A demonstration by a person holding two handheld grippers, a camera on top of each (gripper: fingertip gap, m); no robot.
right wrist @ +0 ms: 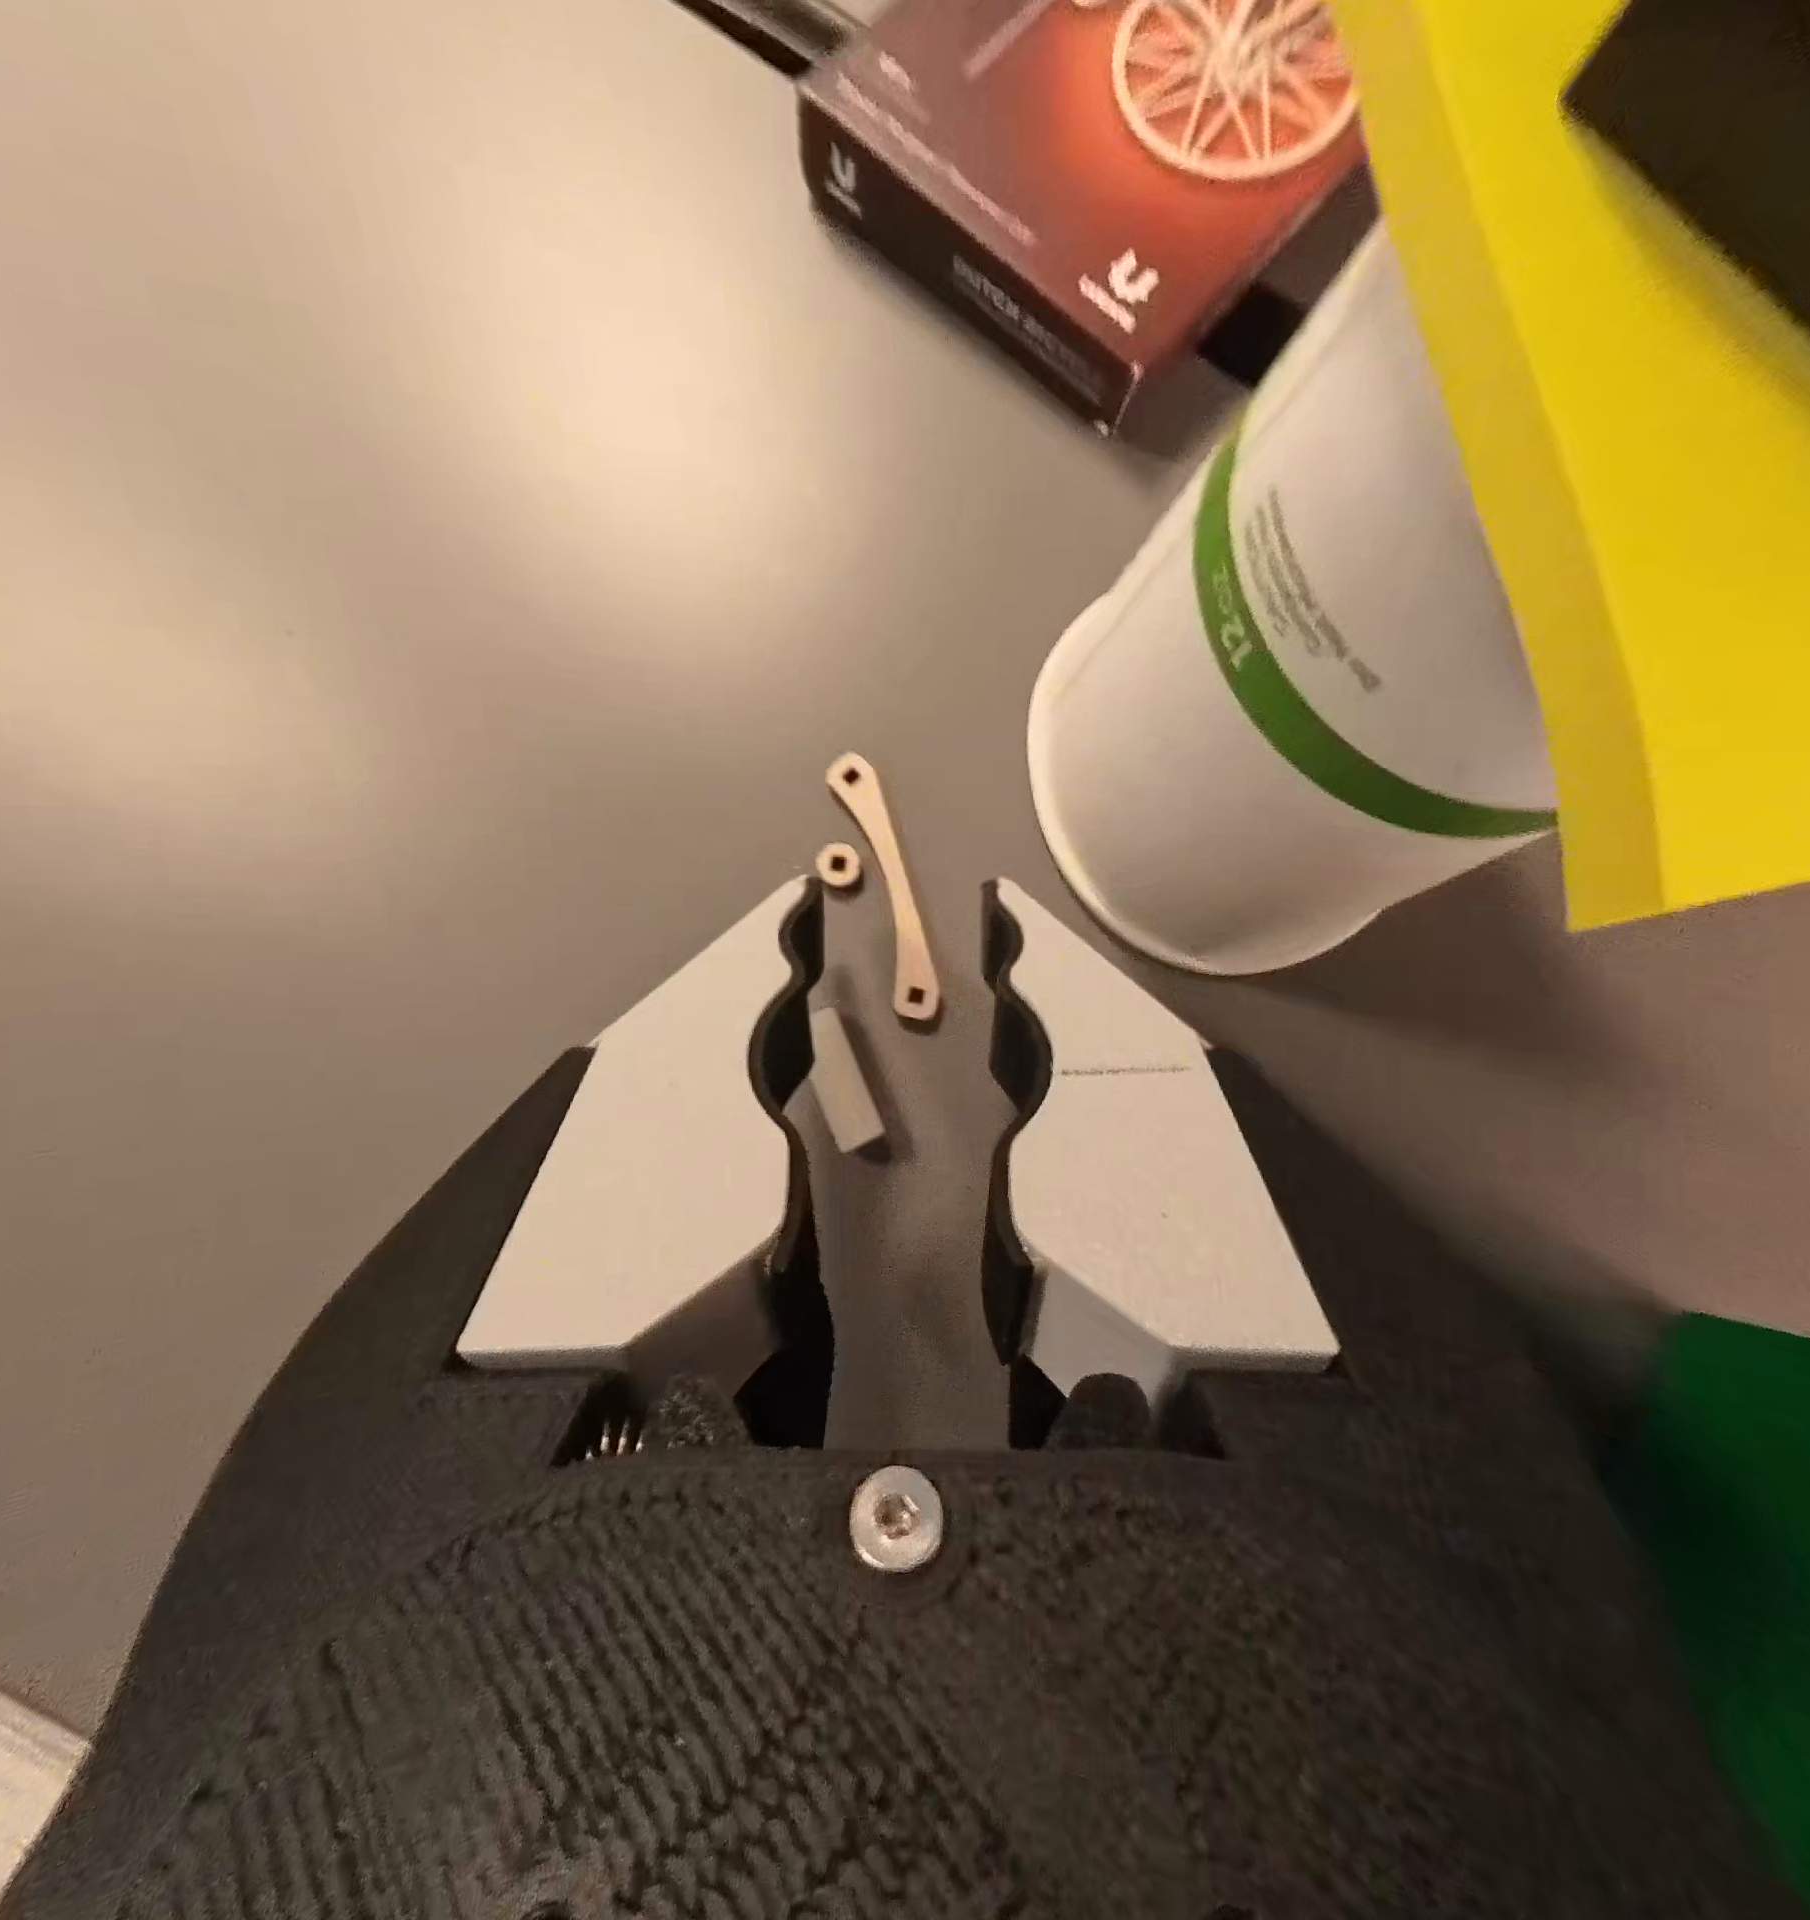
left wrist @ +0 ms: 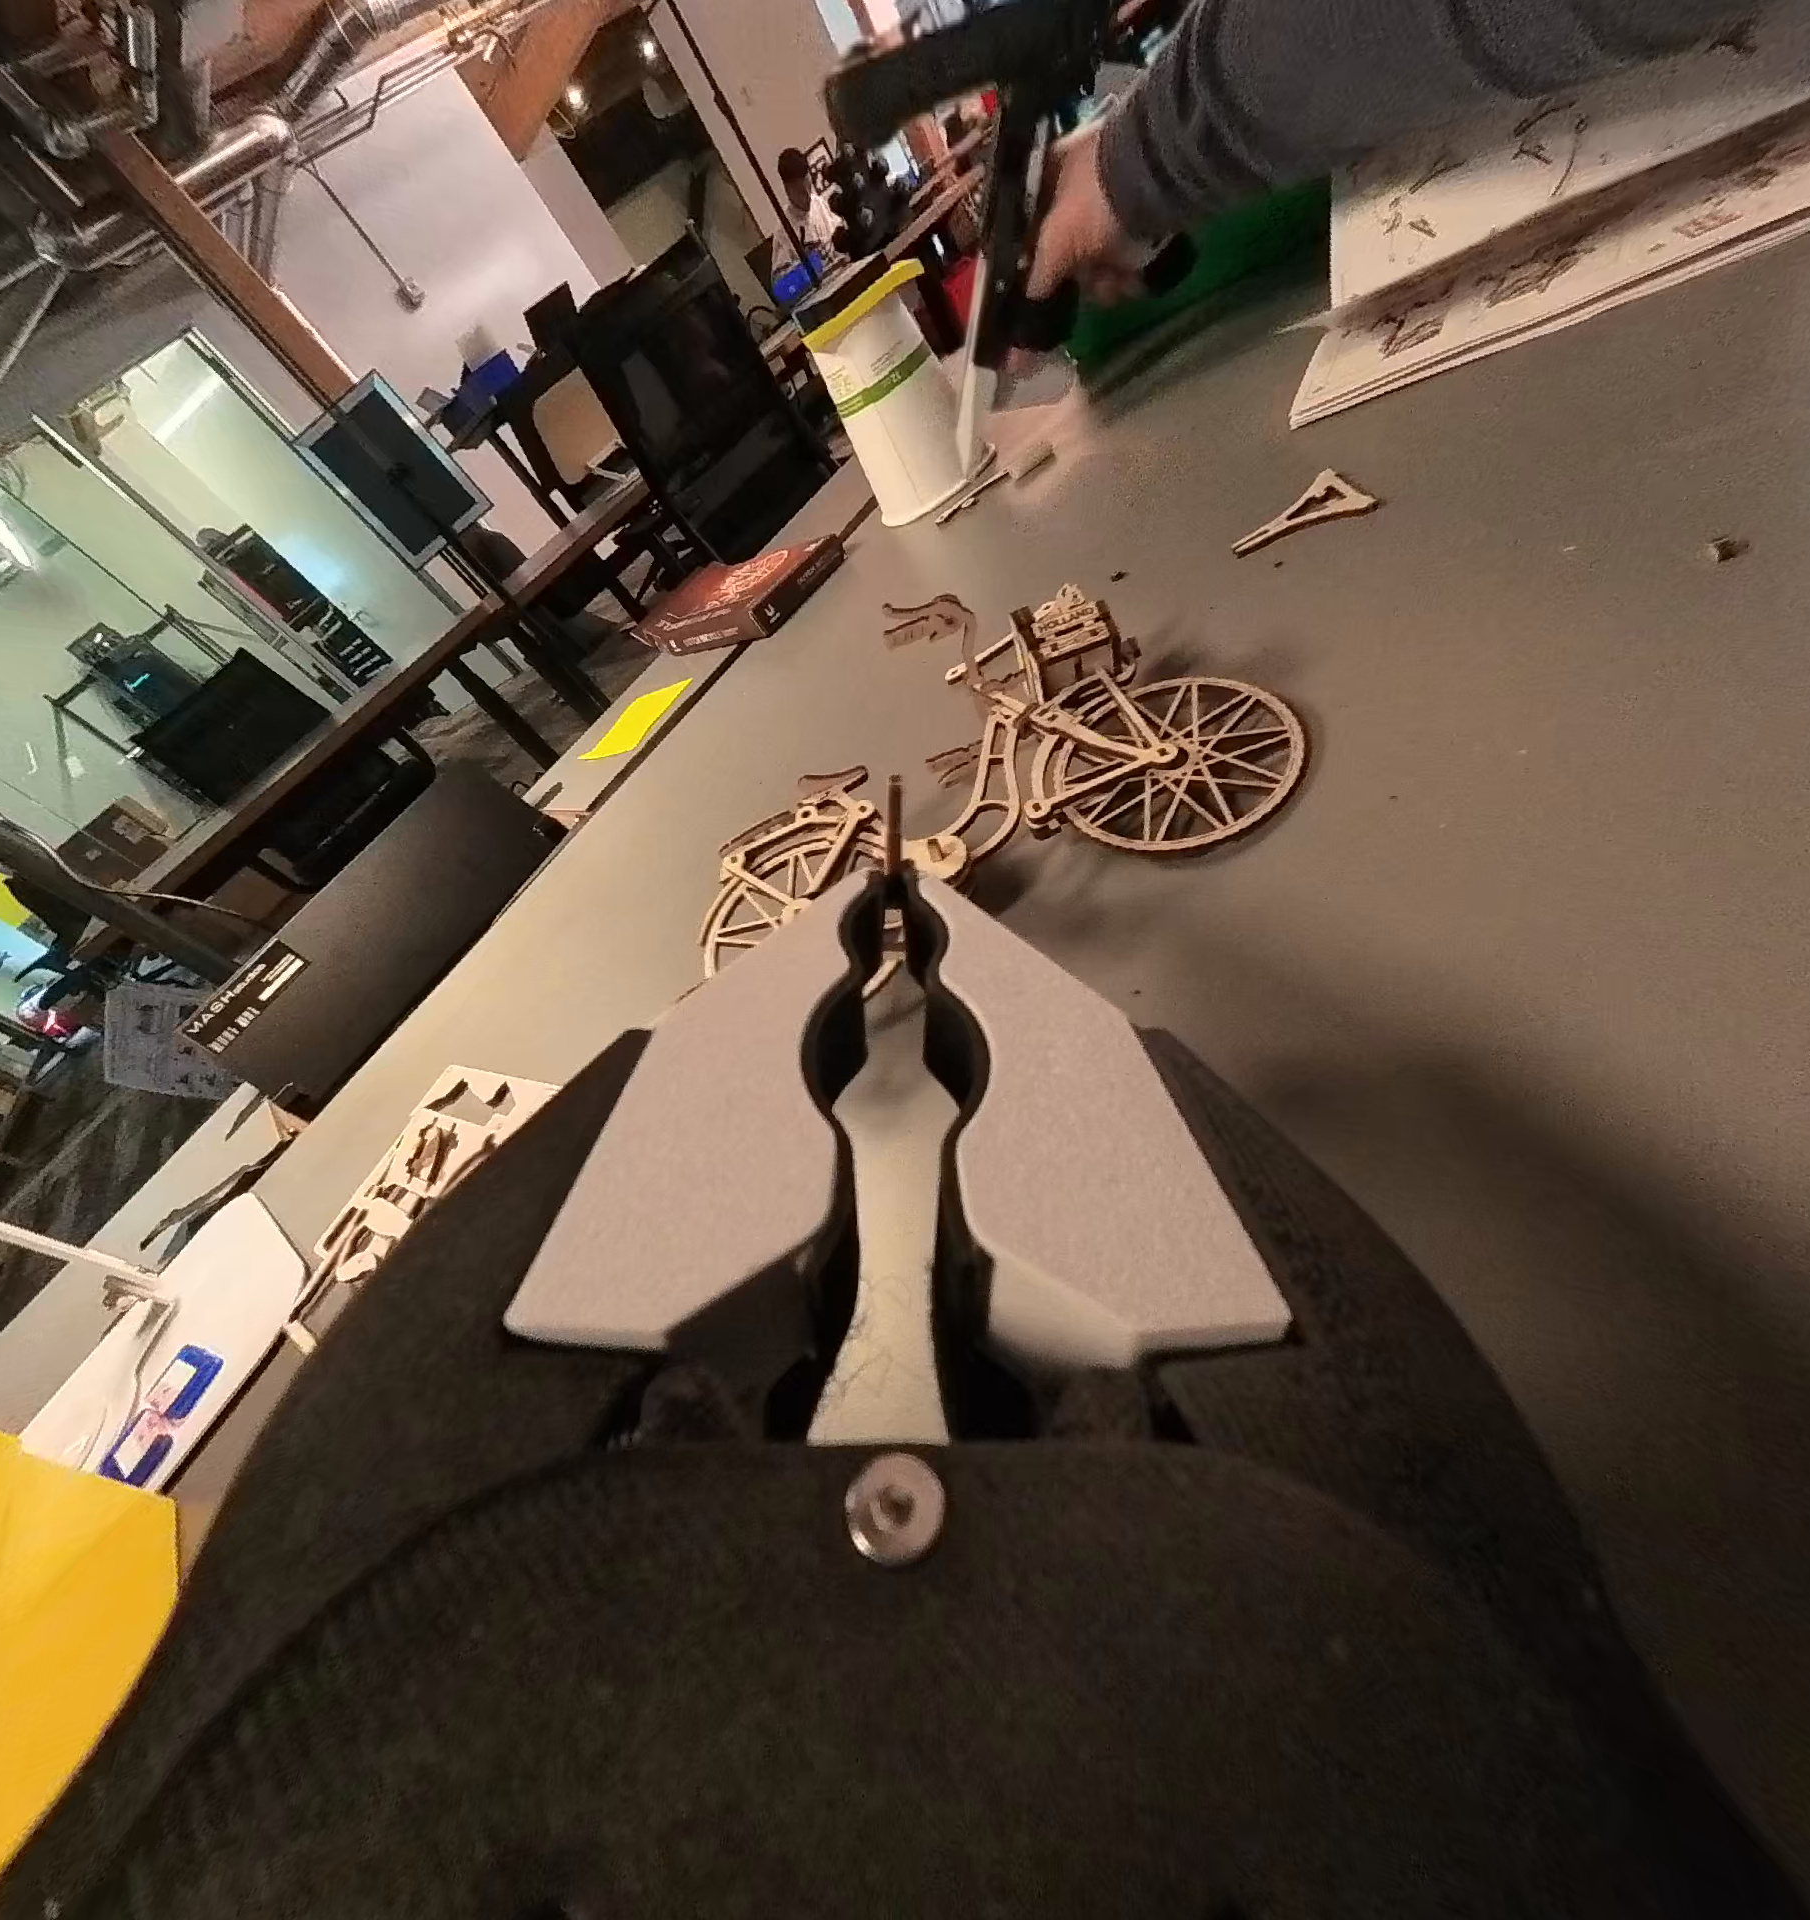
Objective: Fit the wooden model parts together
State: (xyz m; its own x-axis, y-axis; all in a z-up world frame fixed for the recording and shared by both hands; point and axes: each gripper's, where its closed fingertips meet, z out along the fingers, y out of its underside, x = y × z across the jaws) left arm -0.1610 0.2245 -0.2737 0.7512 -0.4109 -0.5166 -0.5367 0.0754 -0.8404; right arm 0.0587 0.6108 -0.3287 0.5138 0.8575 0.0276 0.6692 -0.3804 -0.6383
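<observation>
A wooden bicycle model (left wrist: 1015, 769) lies flat on the grey table (left wrist: 1503, 831). My left gripper (left wrist: 896, 878) is shut on a thin wooden pin (left wrist: 895, 821) that stands up from its tips, just short of the model's middle. My right gripper (right wrist: 896, 888) is open and points down at the table. Between its fingers lie a curved wooden strip (right wrist: 885, 894), a small wooden ring (right wrist: 836, 860) and a short wooden block (right wrist: 847, 1086). The right gripper also shows far off in the left wrist view (left wrist: 1005, 343), held by a hand, blurred.
A white cup with a green band (right wrist: 1285, 707) stands right of my right gripper; it also shows in the left wrist view (left wrist: 896, 405). A dark red model box (right wrist: 1077, 187) lies beyond. An open booklet (left wrist: 1566, 249), a triangular wooden piece (left wrist: 1306, 509) and a punched wooden sheet (left wrist: 413, 1174) lie on the table. The gap from one gripper's tips to the other's is roughly 45 centimeters.
</observation>
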